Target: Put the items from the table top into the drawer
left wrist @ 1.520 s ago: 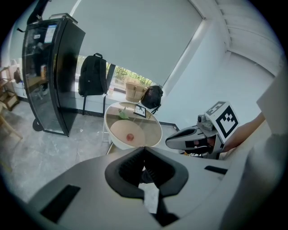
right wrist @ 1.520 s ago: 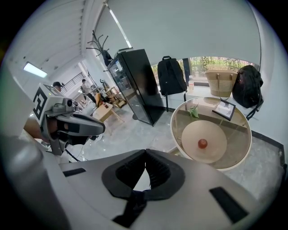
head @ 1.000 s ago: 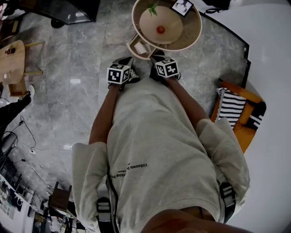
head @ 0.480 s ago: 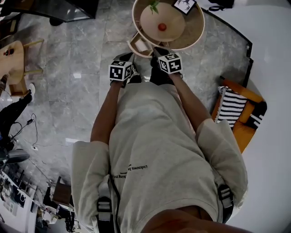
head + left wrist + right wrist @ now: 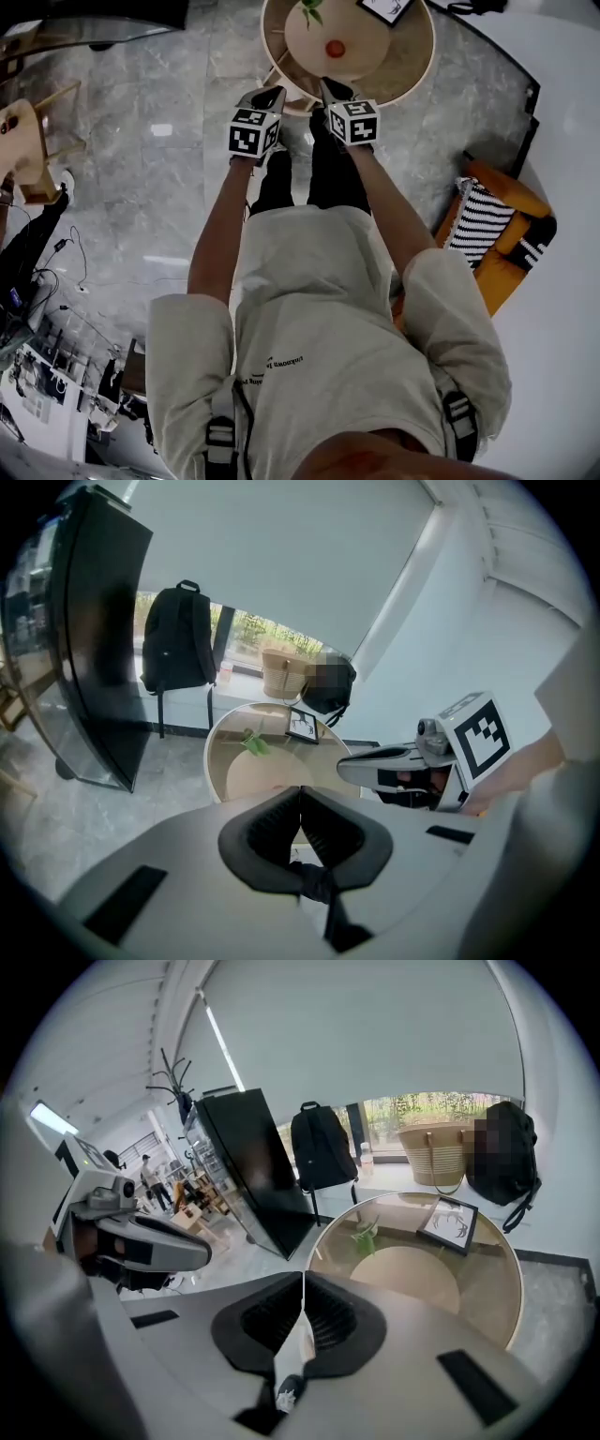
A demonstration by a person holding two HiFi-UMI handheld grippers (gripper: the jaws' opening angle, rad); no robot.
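- Round bench (image 5: pixel 417 66) lies ahead of both claws, at top of head view; both claws short of its near rim.
- Left claw (image 5: pixel 269 96): clenched, jaws meeting, nothing between.
- Right claw (image 5: pixel 333 91): clenched, empty too.
- Picture frame (image 5: pixel 384 7): flat on bench, far side, off to right.
- Green sprig (image 5: pixel 309 9): far edge, beyond inner disc.
- Small red round item (image 5: pixel 335 48): on inner disc, almost straight ahead of right claw, so right hand looks nearer; round, no long axis to match.
- Drawer: cannot make out.
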